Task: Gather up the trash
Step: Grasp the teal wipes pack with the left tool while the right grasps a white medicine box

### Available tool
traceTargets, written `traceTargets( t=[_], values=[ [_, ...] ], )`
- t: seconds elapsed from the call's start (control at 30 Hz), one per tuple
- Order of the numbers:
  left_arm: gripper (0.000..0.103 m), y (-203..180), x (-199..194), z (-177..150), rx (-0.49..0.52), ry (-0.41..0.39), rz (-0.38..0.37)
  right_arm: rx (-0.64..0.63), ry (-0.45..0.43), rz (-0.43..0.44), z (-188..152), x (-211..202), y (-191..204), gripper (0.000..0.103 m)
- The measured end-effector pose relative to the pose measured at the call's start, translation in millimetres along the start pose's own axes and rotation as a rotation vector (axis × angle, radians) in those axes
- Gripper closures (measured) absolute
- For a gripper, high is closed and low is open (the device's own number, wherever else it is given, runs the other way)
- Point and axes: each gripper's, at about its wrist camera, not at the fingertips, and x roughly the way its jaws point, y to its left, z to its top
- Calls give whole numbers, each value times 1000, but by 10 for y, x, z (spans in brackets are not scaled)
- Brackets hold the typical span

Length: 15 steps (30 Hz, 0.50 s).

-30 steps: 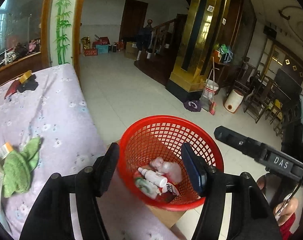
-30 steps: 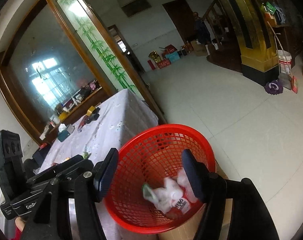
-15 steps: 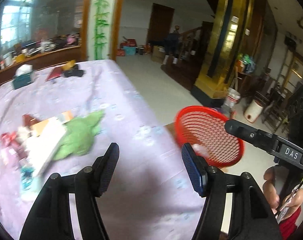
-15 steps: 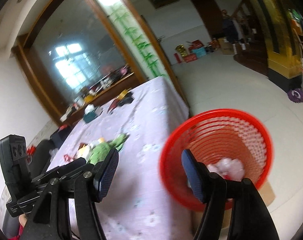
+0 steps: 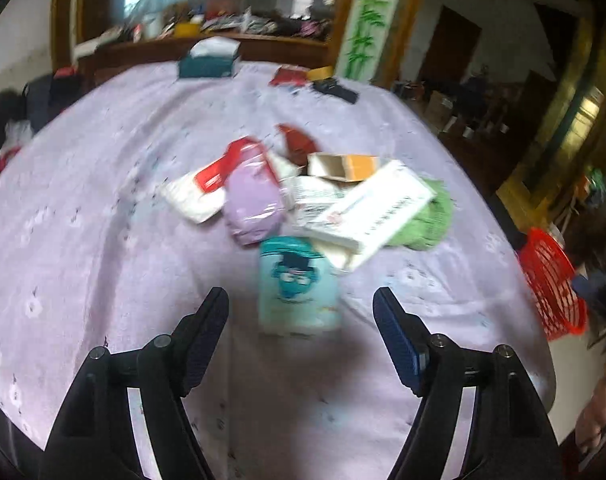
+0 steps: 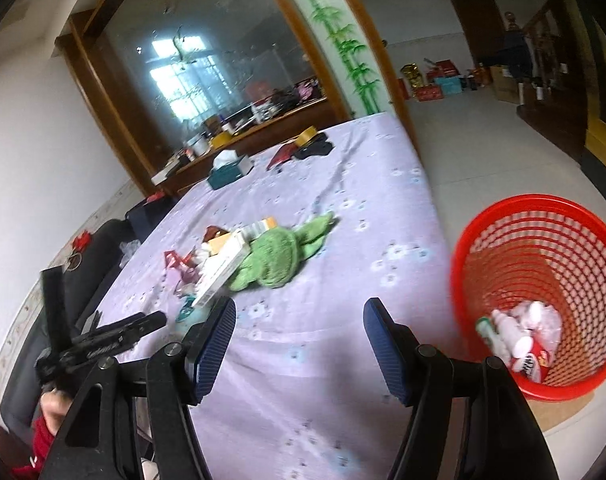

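Observation:
A pile of trash lies mid-table on the lilac cloth: a teal packet (image 5: 298,286), a purple pouch (image 5: 254,204), a white box (image 5: 373,210), an orange carton (image 5: 343,166), red wrappers (image 5: 297,142) and a green cloth (image 5: 427,220). My left gripper (image 5: 301,334) is open and empty, just short of the teal packet. My right gripper (image 6: 299,340) is open and empty over the table's near edge. The red mesh basket (image 6: 543,248) stands on the floor at the right and holds bottles and wrappers (image 6: 519,340). The basket also shows in the left wrist view (image 5: 551,280).
A teal tissue box (image 5: 209,62), a red item (image 5: 289,76) and a black item (image 5: 335,90) lie at the table's far end. A cluttered wooden sideboard (image 6: 239,128) runs behind the table. Dark chairs (image 6: 103,248) stand at its left. The left gripper's body (image 6: 103,344) shows in the right wrist view.
Both grippers have swung left, away from the red basket and toward the table. The left one now faces the trash pile; the basket has shifted to the right edge of both views.

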Motion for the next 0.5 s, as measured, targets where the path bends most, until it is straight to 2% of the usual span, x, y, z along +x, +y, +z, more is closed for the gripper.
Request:
traceTargets(
  t=[0.07, 0.27, 0.3, 0.37, 0.5],
  values=[
    [30, -26, 85, 33, 28, 5, -17, -18, 10, 4, -1, 45, 71, 32],
    [31, -129, 432, 17, 87, 60, 61, -27, 36, 0, -7, 130, 119, 32],
    [33, -129, 471, 15, 86, 65, 63, -22, 42, 2, -5, 148, 115, 32],
    [45, -108, 550, 19, 78, 88, 60, -15, 52, 12, 10, 188, 117, 32],
    [54, -70, 589, 62, 65, 71, 53, 9, 78, 49, 51, 318, 148, 32]
  ],
)
